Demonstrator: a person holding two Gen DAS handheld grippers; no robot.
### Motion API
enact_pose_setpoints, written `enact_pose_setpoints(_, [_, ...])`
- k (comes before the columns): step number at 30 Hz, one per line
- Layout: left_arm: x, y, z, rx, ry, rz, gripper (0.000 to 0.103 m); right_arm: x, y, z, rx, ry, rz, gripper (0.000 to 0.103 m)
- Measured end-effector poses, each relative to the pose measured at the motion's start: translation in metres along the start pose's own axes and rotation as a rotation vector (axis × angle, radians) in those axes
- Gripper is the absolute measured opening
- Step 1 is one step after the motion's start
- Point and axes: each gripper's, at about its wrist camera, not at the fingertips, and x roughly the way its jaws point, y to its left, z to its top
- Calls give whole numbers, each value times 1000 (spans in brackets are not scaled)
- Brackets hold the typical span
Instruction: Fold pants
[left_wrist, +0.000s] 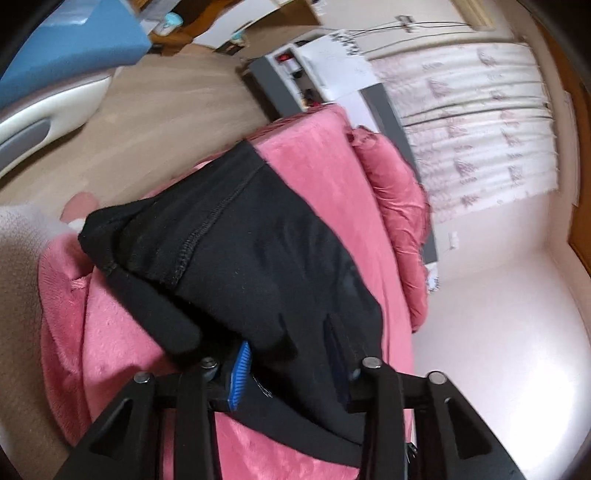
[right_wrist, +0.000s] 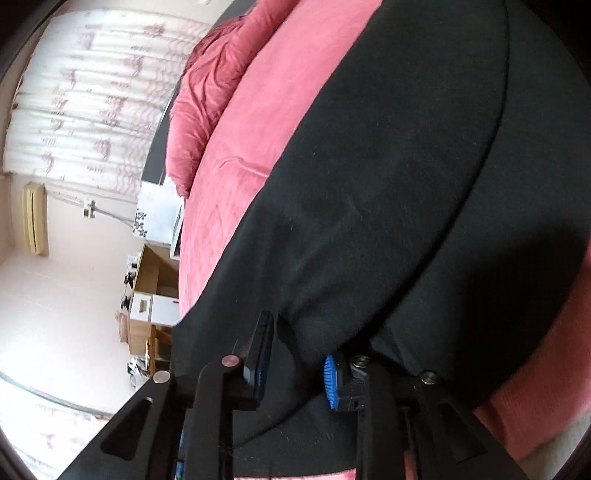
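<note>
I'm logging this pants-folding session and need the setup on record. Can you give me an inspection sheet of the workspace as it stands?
Surface: pink blanket covering a bed.
Job's things: black pants spread on the blanket, one end bunched toward the left in the left wrist view.
Clutter: crumpled pink quilt beside the pants.
Grippers: left tongs closed on pants fabric; right tongs likewise, cloth pinched between the blue pads.
Cables: thin dark wires along the wall above the curtain.
Surroundings: patterned white curtain, wooden cabinet, pale floor.
</note>
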Motion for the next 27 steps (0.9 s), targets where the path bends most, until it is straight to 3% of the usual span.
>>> enact_pose_setpoints(2, [4,-1,3,-18,12,20,9,6,8,8,-3,19,-26,25])
enact_pose_setpoints(4, [4,-9,9,-9,18,31,8,8,18,12,-33,29,-61,11])
enact_pose_setpoints(9, [-27,-39,25,4,-7,-52,7,-28,56,21,-53,-19,70,10])
enact_pose_setpoints(11, [-43,-45,29,32,-24,-61,7,-42,67,20,-105,-28,76,10])
enact_pose_setpoints(12, [-47,-46,29,62,-25,-50,7,-47,69,17,-134,-25,68,10])
enact_pose_setpoints(15, [-42,-36,15,150,16,75,7,-37,45,5,-144,21,-21,10])
enact_pose_setpoints(18, [-30,-2,-3,119,75,175,7,-22,9,-5,-46,61,-65,10])
enact_pose_setpoints(22, [-27,29,-9,26,77,169,7,-16,-15,-14,-2,68,-68,9])
enact_pose_setpoints(27, [-40,13,-2,51,46,126,6,-33,15,-12,-112,48,-43,8])
